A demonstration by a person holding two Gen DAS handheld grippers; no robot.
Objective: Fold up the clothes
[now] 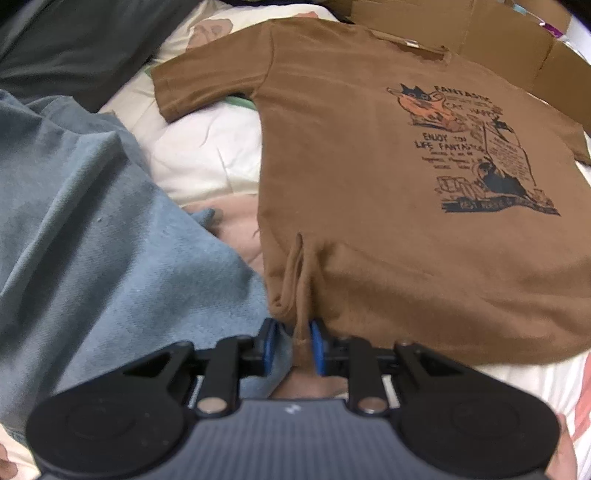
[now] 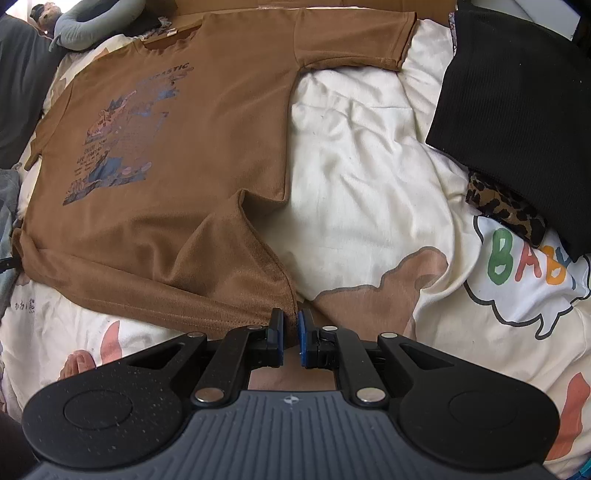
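A brown T-shirt (image 1: 369,166) with a dark cat print lies flat, front up, on a cream bedcover (image 1: 207,155). My left gripper (image 1: 293,341) is at the shirt's near hem by its left corner. A raised ridge of brown hem stands between the blue pads (image 1: 317,345), against the right one, with a gap to the left one. In the right wrist view the same T-shirt (image 2: 166,166) spreads to the left. My right gripper (image 2: 291,328) is shut on the hem's right corner, which lifts off the bedcover (image 2: 369,166) into the jaws.
A blue-grey garment (image 1: 92,221) is heaped against the shirt's left side and a dark grey one (image 1: 74,44) lies behind it. Cardboard (image 1: 480,33) sits beyond the collar. To the right lie a black ribbed garment (image 2: 517,110) and a leopard-print piece (image 2: 506,210).
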